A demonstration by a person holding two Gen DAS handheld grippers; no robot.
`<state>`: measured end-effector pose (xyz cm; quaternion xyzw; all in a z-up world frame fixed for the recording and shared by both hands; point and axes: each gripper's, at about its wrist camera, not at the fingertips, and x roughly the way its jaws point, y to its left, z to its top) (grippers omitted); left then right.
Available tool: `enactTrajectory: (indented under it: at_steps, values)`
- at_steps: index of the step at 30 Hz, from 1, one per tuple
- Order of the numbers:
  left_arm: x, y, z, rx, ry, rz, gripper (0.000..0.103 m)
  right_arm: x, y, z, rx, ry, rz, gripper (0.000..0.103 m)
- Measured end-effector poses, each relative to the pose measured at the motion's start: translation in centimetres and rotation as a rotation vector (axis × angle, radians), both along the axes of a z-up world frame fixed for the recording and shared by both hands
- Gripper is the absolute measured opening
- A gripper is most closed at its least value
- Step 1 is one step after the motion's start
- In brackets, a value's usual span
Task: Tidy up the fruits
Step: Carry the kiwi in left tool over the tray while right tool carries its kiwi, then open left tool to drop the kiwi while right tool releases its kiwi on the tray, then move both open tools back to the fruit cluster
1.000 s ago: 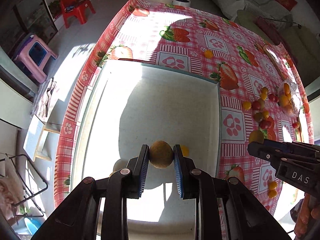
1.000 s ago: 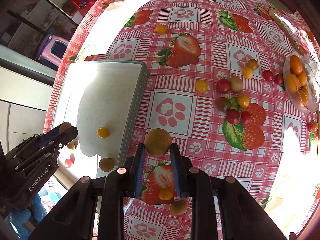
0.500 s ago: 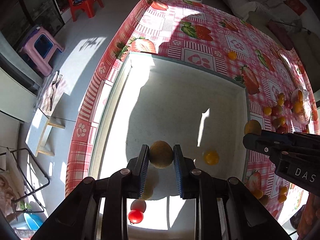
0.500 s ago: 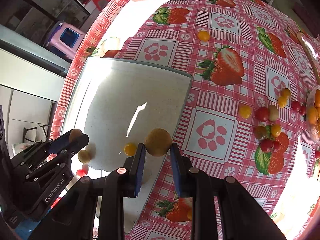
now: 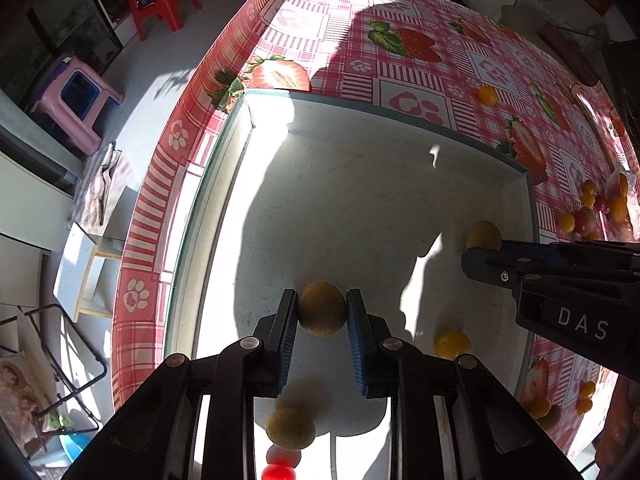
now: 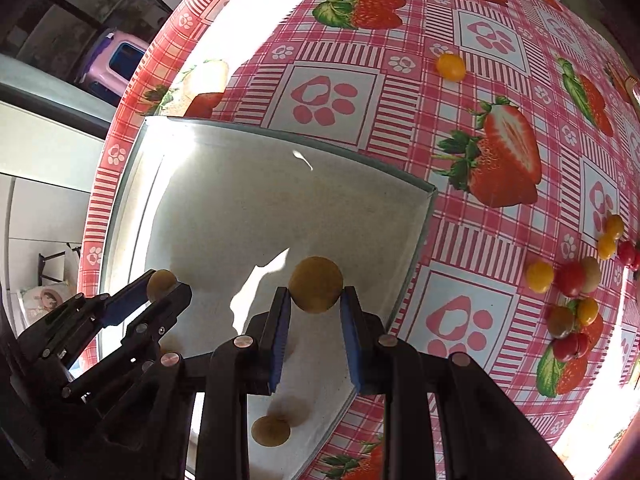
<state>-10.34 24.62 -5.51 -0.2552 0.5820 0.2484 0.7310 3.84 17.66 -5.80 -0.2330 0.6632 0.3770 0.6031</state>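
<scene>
My left gripper (image 5: 322, 310) is shut on a brown round fruit (image 5: 322, 309) and holds it over the white tray (image 5: 360, 200). My right gripper (image 6: 315, 292) is shut on a second brown round fruit (image 6: 316, 284), over the tray's (image 6: 260, 208) right part. In the left wrist view the right gripper (image 5: 480, 254) comes in from the right with its fruit (image 5: 483, 235). In the right wrist view the left gripper (image 6: 162, 292) sits at lower left with its fruit (image 6: 161, 282). In the tray lie a brown fruit (image 5: 291, 428), a yellow tomato (image 5: 452, 344) and red tomatoes (image 5: 280, 470).
Several loose yellow, red and green cherry tomatoes (image 6: 572, 280) lie on the strawberry-print tablecloth (image 6: 500, 160) right of the tray. One yellow tomato (image 6: 451, 67) lies alone beyond the tray. A purple stool (image 5: 76, 96) and red chair (image 5: 164, 0) stand on the floor left.
Both grippers moved over the tray while keeping their fruit. The right gripper came from the tablecloth leftward across the tray's right rim. The left gripper pulled back along the tray.
</scene>
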Motion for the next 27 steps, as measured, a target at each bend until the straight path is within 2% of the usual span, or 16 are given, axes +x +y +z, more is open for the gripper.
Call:
enactTrajectory:
  at_steps: [7, 10, 11, 13, 14, 15, 16, 17, 22, 27]
  values:
    - [0.3, -0.3, -0.3, 0.018, 0.021, -0.027, 0.026, -0.4, 0.7, -0.6, -0.017, -0.027, 0.033, 0.029]
    - [0.5, -0.4, -0.3, 0.024, 0.032, -0.032, 0.026, -0.5, 0.7, -0.8, -0.011, -0.002, 0.032, 0.04]
    - [0.5, -0.4, -0.3, 0.024, 0.036, -0.03, 0.026, -0.4, 0.6, -0.6, -0.003, 0.005, 0.027, 0.041]
    - [0.5, -0.5, -0.3, 0.023, 0.046, -0.02, 0.026, -0.3, 0.4, 0.3, 0.019, 0.014, 0.014, 0.053]
    - [0.4, -0.5, -0.3, 0.023, 0.05, -0.017, 0.034, -0.3, 0.3, 0.7, 0.036, 0.016, 0.008, 0.057]
    - [0.3, -0.5, -0.1, 0.03, 0.05, -0.015, 0.062, -0.1, 0.0, 1.3, 0.048, 0.011, 0.001, 0.069]
    - [0.2, -0.6, 0.2, 0.051, 0.038, -0.011, 0.074, 0.0, -0.2, 1.8, 0.058, -0.003, -0.007, 0.08]
    - [-0.1, -0.7, 0.8, 0.079, 0.016, -0.012, 0.078, 0.0, -0.6, 2.4, 0.08, -0.006, -0.013, 0.08]
    - [0.2, -1.4, 1.7, 0.077, 0.016, -0.045, 0.078, 1.0, -2.6, 4.2, 0.105, -0.02, -0.053, 0.08]
    - [0.7, -3.2, 2.8, 0.064, 0.002, -0.074, 0.078, 2.4, -7.0, 5.2, 0.092, -0.03, -0.134, 0.08]
